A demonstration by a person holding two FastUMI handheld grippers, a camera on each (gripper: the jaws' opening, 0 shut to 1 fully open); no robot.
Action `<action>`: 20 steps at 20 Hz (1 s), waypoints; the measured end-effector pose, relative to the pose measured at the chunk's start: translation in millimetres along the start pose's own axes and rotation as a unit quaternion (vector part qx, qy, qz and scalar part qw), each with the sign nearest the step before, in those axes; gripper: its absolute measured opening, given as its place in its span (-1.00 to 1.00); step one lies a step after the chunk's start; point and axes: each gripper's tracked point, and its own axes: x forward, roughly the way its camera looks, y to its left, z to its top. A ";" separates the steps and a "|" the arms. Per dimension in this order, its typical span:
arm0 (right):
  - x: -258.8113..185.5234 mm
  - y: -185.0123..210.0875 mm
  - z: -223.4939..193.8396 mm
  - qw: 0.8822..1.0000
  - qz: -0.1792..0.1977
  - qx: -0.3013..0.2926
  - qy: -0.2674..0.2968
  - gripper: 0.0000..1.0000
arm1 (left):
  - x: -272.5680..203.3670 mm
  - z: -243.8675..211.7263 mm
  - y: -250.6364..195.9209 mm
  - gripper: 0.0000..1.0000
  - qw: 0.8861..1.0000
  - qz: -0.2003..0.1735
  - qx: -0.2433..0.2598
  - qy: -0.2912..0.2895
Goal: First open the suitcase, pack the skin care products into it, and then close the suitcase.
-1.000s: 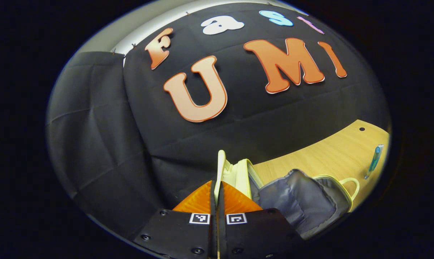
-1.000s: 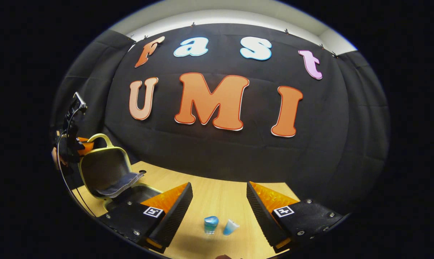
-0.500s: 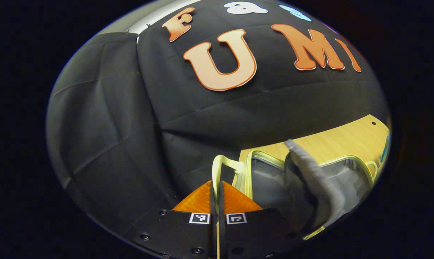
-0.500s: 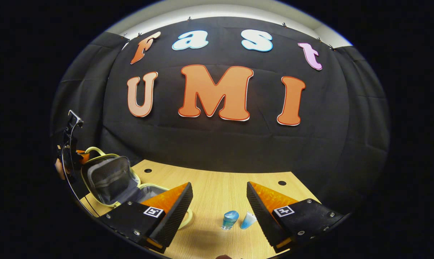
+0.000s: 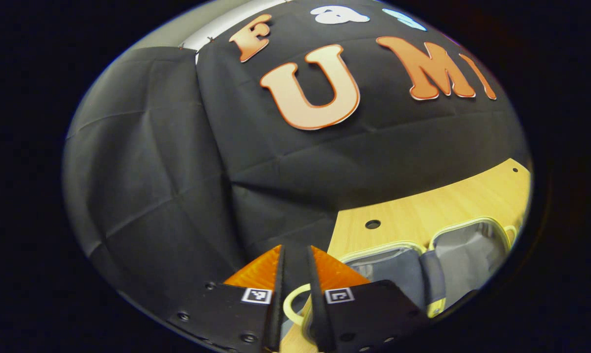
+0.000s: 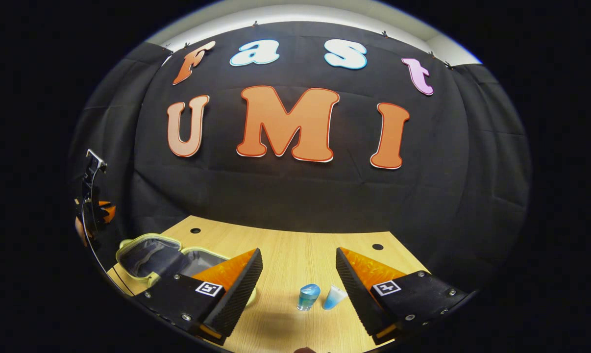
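Note:
The small pale yellow suitcase [image 5: 423,264] with grey lining lies open and flat on the wooden table [image 5: 423,206]; it also appears in the right gripper view at the left [image 6: 148,252]. My left gripper [image 5: 295,255] is slightly open, and the lid's yellow handle loop [image 5: 290,305] lies loose between its fingers. That left gripper [image 6: 92,211] and a hand show far left in the right gripper view. My right gripper [image 6: 299,264] is wide open above the table. A short blue bottle [image 6: 307,296] and a pale blue tube [image 6: 333,296] stand just ahead of it, between its fingers.
The black cloth wall runs close behind the table's far edge. Round holes [image 6: 377,246] are set in the tabletop [image 6: 285,250]. Bare wood stretches between the suitcase and the two skin care products.
The lid swung from upright down flat onto the table with the left gripper. The left fingers have parted, letting go of the handle. The right gripper shifted only slightly.

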 end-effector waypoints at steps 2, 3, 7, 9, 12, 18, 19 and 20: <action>-1.7 -5.1 -3.8 1.000 0.000 -0.003 0.000 0.91 | -15.6 25.1 -25.7 -0.06 0.999 -0.019 0.000 -0.026; -1.9 -8.8 -6.2 1.000 0.000 -0.005 0.000 0.91 | -22.3 34.0 -40.9 0.21 0.999 -0.032 0.001 -0.039; -3.8 -23.6 -19.0 1.000 0.005 -0.009 0.005 0.91 | -58.3 67.4 -104.5 0.74 0.995 -0.073 -0.004 -0.075; -3.1 -33.8 -26.0 1.000 0.008 -0.012 0.010 0.91 | -76.1 79.8 -142.1 0.97 0.992 -0.096 -0.005 -0.084; -4.2 -52.3 -33.1 1.000 0.013 -0.013 0.014 0.91 | -99.0 94.8 -197.9 0.94 0.987 -0.132 -0.013 -0.094; -3.8 -85.9 -48.7 0.999 0.025 -0.017 0.027 0.92 | -147.1 115.1 -303.1 0.94 0.975 -0.195 -0.024 -0.106; -4.0 -91.0 -51.7 0.999 0.028 -0.016 0.028 0.92 | -155.6 111.8 -323.2 0.94 0.972 -0.209 -0.024 -0.103; -2.8 -95.4 -54.3 0.999 0.029 -0.015 0.030 0.92 | -162.7 109.7 -341.2 0.94 0.970 -0.220 -0.022 -0.101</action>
